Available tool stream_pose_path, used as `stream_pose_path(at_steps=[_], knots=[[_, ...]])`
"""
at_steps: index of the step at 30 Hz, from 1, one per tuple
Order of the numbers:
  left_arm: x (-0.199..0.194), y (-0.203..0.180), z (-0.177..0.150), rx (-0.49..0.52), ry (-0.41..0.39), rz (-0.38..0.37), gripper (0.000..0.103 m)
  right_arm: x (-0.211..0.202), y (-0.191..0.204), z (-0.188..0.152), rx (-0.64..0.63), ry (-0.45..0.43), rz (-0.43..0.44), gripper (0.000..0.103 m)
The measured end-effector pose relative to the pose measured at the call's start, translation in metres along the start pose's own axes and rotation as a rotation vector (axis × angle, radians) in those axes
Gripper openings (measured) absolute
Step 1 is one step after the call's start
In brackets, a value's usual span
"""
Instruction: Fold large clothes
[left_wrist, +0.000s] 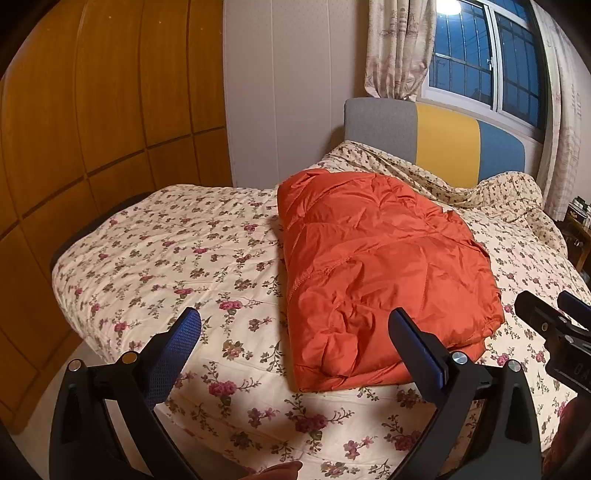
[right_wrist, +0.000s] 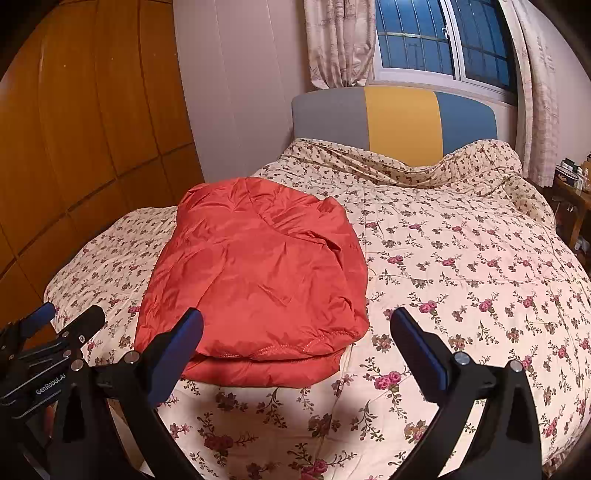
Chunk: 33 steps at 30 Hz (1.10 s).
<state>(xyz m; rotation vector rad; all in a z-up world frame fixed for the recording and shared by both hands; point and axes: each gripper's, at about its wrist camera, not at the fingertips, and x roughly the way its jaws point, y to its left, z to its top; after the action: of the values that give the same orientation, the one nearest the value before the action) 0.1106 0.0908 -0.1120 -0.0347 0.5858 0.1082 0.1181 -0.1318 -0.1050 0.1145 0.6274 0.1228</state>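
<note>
An orange puffy jacket (left_wrist: 380, 273) lies folded into a compact rectangle on the floral bedspread (left_wrist: 177, 258); it also shows in the right wrist view (right_wrist: 258, 273). My left gripper (left_wrist: 295, 325) is open and empty, held above the bed's near edge just short of the jacket. My right gripper (right_wrist: 297, 325) is open and empty, near the jacket's front right corner. The right gripper also shows at the edge of the left wrist view (left_wrist: 550, 321), and the left gripper at the edge of the right wrist view (right_wrist: 62, 321).
A wooden wardrobe (left_wrist: 92, 110) stands left of the bed. A grey, yellow and blue headboard (right_wrist: 399, 118) sits under a curtained window (right_wrist: 436, 40). A rumpled quilt (right_wrist: 480, 166) lies by the headboard. A cluttered side table (right_wrist: 576, 184) stands at the far right.
</note>
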Motion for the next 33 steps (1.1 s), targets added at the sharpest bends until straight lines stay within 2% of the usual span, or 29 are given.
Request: stream_pose_path(at_steps=[33], knots=[[0.0031, -0.0076, -0.0039, 0.010, 0.018, -0.018, 0.100, 0.0044, -0.0051, -0.0028, 0.015, 0.018, -0.001, 0.101]])
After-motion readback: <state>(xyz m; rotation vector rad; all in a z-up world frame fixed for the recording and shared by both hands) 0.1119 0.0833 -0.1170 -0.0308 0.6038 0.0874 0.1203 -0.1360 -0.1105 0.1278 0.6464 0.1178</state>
